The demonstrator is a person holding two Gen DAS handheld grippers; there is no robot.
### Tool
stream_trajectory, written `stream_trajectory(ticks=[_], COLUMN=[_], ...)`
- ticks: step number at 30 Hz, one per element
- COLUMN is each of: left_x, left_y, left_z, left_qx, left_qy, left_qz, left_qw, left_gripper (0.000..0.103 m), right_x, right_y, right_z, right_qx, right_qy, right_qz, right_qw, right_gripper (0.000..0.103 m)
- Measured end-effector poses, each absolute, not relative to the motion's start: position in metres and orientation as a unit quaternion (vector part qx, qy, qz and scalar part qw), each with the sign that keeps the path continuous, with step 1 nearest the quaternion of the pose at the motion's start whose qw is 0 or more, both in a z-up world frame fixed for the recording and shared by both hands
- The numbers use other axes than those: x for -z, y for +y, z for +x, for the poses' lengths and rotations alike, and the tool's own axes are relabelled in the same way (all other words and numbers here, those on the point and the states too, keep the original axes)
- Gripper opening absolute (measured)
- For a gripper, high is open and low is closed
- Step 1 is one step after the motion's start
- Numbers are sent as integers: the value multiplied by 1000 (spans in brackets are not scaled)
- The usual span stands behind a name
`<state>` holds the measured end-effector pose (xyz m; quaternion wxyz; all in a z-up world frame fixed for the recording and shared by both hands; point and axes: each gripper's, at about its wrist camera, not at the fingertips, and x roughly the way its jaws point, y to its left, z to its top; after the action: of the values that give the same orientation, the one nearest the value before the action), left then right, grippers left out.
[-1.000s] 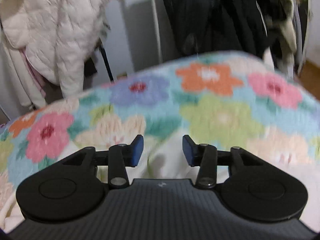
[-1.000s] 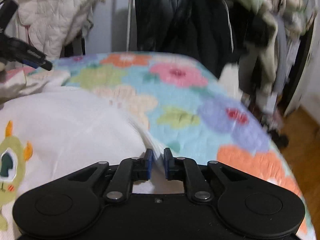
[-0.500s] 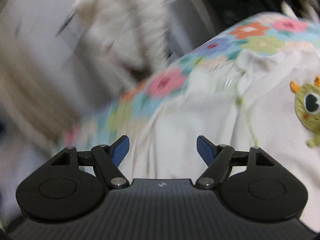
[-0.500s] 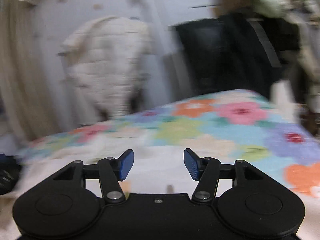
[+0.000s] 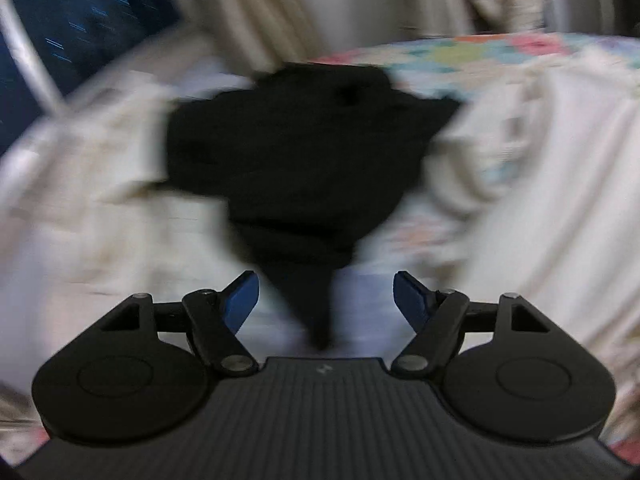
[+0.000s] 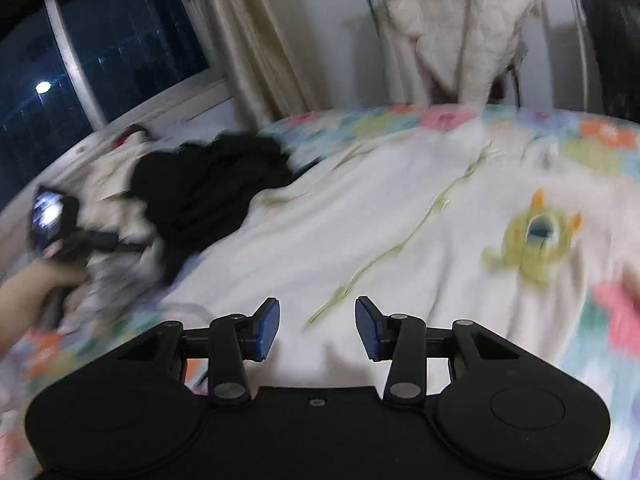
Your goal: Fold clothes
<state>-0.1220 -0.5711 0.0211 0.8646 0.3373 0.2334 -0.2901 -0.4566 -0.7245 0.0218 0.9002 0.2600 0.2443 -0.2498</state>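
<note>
The right gripper (image 6: 316,328) hangs low over the bed with its blue-padded fingers (image 6: 267,328) spread apart and nothing between them; right under them lies the white garment (image 6: 360,232), spread flat across the floral bedspread (image 6: 592,136), with a thin green cord running from 6 o'clock up toward 1 o'clock and a green one-eyed monster print (image 6: 534,236) at 3 o'clock. Over at 9 o'clock a person's hand (image 6: 28,292) holds the left gripper (image 5: 325,300), whose fingers also stand wide apart and empty, pointing at a crumpled black garment (image 5: 304,152) dead ahead at 12 o'clock; a tail of it trails down between the pads, though the blur keeps me from saying whether it touches them. That black heap rests on a pile of pale, rumpled clothes (image 6: 116,184) at 10 o'clock, just beside the white garment's edge. Farther back stand a cream curtain (image 6: 256,40) at 11 o'clock, a dark window (image 6: 120,48) and a white quilted jacket (image 6: 460,24) hanging at 1 o'clock.
</note>
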Motion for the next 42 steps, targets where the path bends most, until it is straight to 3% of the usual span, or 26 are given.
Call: stream_trajectory(ticks=[4, 8, 14, 19, 20, 22, 23, 24, 26, 29, 34, 37, 38, 41, 42], left_x=[-70, -85, 14, 53, 61, 77, 85, 92, 98, 95, 90, 86, 82, 65, 57], left_y=[-521, -497, -521, -546, -551, -561, -566, -571, -568, -552, -525, -510, -509, -508, -509], left_z=[-103, -84, -110, -116, -117, -120, -121, -122, -122, -120, -117, -115, -115, -117, -118], left_qx=[197, 227, 429, 426, 426, 425, 424, 423, 423, 425, 427, 429, 433, 443, 445], left_qy=[143, 209, 366, 390, 395, 405, 409, 414, 422, 432, 449, 457, 450, 409, 386], left_qz=[352, 320, 199, 166, 159, 145, 139, 132, 121, 107, 84, 72, 76, 95, 103], left_qw=[904, 896, 802, 799, 798, 797, 796, 795, 793, 788, 780, 776, 777, 792, 802], left_gripper=[80, 82, 83, 85, 91, 90, 73, 41, 7, 7, 9, 14, 17, 40, 43], right_x=[-43, -22, 62, 107, 106, 95, 89, 77, 52, 37, 86, 57, 43, 1, -8], right_y=[-679, -679, -692, -703, -708, -713, -715, -713, -701, -683, -694, -688, -691, -702, -709], right_z=[-481, -463, -395, -370, -375, -386, -392, -402, -421, -437, -422, -428, -430, -433, -425], right_qx=[206, 225, 266, 261, 255, 250, 245, 227, 188, 161, 90, 116, 123, 142, 147], right_qy=[267, 330, 448, 498, 489, 476, 469, 458, 450, 485, 592, 540, 511, 421, 404], right_qz=[227, 214, 160, 129, 141, 152, 158, 169, 164, 121, 164, 150, 165, 210, 214], right_qw=[914, 892, 838, 817, 822, 829, 833, 843, 858, 851, 784, 820, 835, 871, 877], right_gripper=[52, 55, 58, 59, 54, 17, 6, 5, 5, 5, 6, 26, 40, 45, 47])
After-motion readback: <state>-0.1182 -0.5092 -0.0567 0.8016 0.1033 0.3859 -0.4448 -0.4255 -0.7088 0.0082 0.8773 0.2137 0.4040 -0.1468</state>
